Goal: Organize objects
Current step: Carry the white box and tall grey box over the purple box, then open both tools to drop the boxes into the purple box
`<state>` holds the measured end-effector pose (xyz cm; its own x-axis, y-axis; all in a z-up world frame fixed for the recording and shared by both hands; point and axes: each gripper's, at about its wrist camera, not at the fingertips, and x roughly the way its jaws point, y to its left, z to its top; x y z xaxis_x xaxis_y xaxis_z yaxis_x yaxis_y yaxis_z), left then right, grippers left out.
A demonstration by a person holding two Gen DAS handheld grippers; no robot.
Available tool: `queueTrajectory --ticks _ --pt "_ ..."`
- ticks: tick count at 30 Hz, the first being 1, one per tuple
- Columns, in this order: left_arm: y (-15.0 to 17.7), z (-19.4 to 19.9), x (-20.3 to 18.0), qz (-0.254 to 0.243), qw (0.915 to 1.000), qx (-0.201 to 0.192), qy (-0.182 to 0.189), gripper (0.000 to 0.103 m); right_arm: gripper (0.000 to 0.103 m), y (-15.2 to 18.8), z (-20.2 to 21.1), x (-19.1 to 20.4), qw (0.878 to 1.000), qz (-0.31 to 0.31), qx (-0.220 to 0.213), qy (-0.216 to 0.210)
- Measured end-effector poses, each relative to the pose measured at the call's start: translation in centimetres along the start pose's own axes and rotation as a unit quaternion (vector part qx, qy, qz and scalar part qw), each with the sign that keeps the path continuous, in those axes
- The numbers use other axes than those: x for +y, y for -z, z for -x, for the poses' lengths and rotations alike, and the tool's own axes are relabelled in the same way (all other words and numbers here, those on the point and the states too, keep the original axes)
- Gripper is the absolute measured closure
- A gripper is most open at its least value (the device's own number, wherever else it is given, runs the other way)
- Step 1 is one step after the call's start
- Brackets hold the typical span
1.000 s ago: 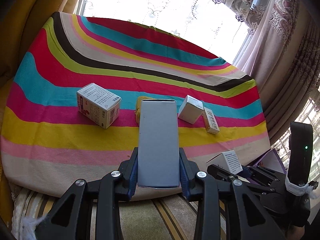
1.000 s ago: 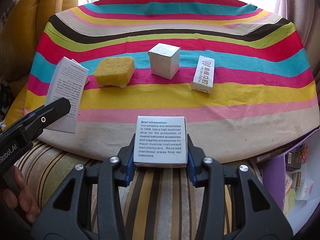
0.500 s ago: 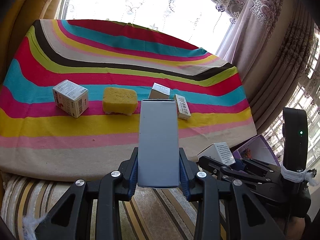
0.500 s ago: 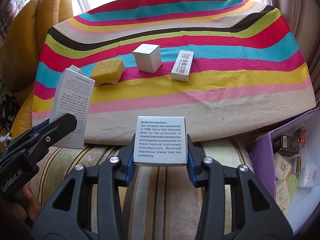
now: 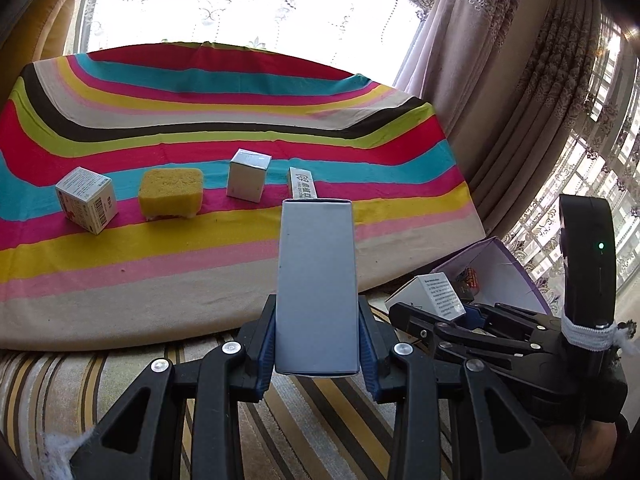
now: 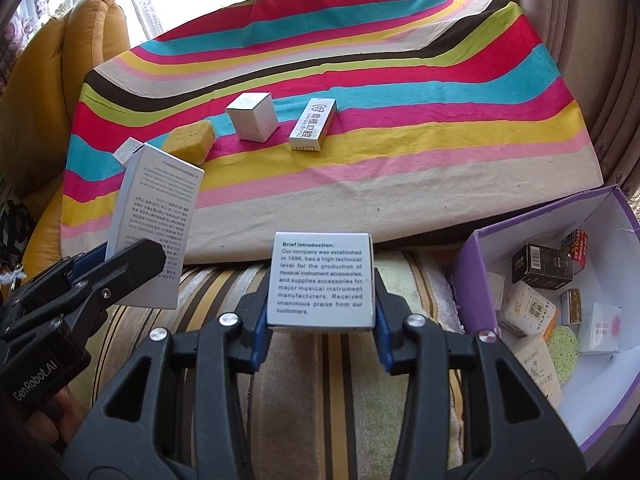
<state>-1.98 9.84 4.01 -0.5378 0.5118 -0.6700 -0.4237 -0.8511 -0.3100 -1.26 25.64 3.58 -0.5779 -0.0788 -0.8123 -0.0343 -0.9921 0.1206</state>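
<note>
Because both cartons looked bound for the purple box [image 6: 476,276] at my right, I had the tall white carton [image 5: 316,288] pinched at its base between the left gripper [image 5: 316,354] fingers, upright, and the printed carton [image 6: 322,280] clamped in the right gripper [image 6: 320,330], both held low off the striped table's [image 6: 360,184] near edge.

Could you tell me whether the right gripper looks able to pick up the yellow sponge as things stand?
Probably not: the right gripper is already shut on a printed box, with the sponge far across the cloth.
</note>
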Motion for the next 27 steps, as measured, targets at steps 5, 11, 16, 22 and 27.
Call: queueTrajectory --ticks 5,11,16,22,27 --pt "0.1 -0.4 -1.9 -0.019 0.9997 0.008 0.014 0.066 0.057 0.7 1.0 -1.4 1.0 -0.009 0.0 -0.001" --pt "0.1 -1.1 -4.3 -0.041 0.9984 0.018 0.034 0.066 0.057 1.2 2.5 -3.8 1.0 -0.024 -0.01 0.006" --pt "0.3 -1.9 -6.7 -0.065 0.9959 0.03 0.055 0.066 0.057 1.8 3.8 -7.2 0.998 -0.045 -0.015 0.031" --pt "0.3 -2.9 -9.6 -0.095 0.9916 0.043 0.076 0.066 0.057 2.9 4.9 -12.4 0.994 -0.079 -0.014 0.075" --pt "0.5 -4.0 -12.0 -0.119 0.9862 0.058 0.099 0.066 0.057 4.1 5.7 -16.3 0.988 -0.104 -0.01 0.113"
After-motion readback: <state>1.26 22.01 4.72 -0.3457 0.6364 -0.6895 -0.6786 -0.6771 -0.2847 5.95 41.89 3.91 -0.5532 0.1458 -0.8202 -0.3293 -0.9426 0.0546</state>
